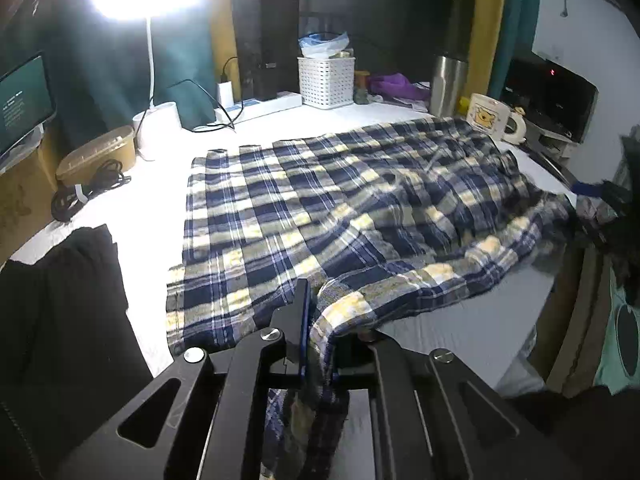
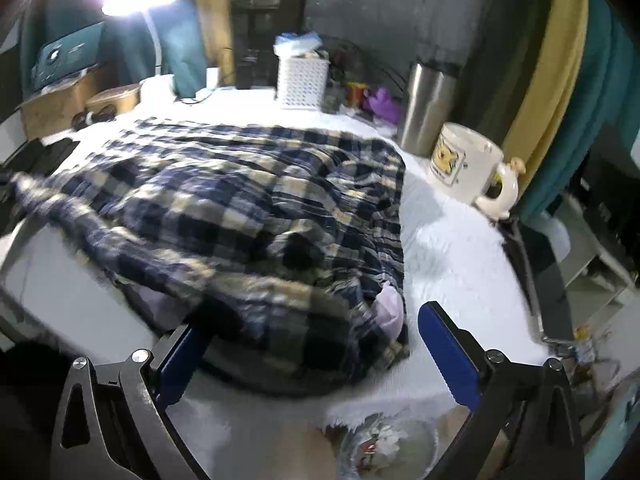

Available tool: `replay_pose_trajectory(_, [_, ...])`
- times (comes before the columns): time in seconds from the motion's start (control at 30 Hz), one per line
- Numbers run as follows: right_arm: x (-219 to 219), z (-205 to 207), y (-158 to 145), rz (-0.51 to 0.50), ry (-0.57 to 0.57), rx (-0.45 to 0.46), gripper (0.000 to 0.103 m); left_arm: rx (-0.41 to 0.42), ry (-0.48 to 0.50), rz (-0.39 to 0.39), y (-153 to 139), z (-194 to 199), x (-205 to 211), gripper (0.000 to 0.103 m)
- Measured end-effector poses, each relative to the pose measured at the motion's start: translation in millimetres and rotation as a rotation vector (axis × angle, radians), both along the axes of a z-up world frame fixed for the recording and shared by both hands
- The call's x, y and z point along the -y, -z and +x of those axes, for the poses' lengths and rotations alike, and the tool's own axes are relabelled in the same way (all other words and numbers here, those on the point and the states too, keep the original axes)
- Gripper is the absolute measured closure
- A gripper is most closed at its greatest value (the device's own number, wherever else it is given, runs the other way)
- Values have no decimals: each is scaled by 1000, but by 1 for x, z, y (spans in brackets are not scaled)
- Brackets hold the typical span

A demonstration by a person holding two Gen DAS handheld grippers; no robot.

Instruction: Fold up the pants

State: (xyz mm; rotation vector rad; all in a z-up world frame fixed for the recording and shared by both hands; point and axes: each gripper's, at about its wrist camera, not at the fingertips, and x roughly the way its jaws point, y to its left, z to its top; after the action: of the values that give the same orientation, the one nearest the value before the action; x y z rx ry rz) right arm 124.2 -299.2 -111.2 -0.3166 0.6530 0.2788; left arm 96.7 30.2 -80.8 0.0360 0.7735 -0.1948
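On the white table (image 1: 152,200), left gripper (image 1: 316,344) pinches the plaid pants (image 1: 320,200) hem; right gripper (image 2: 316,344) gapes wide, likely needing to clamp the waistband before folding.

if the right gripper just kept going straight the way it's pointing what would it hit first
Most likely the plaid pants: their bunched near end lies right ahead of the open right gripper, between its fingers. Depth is blurry, so contact distance is unclear.
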Motion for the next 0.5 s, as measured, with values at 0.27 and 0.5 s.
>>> replay_pose_trajectory(0.27, [-75,-32,12,-74,-165,95,0,-35,-8,-42,-4,12,-6,96])
replay_pose_trajectory(0.5, [-101,-10,43,-283,-138,160,0,-19,5,-45,-15,3,-7,96])
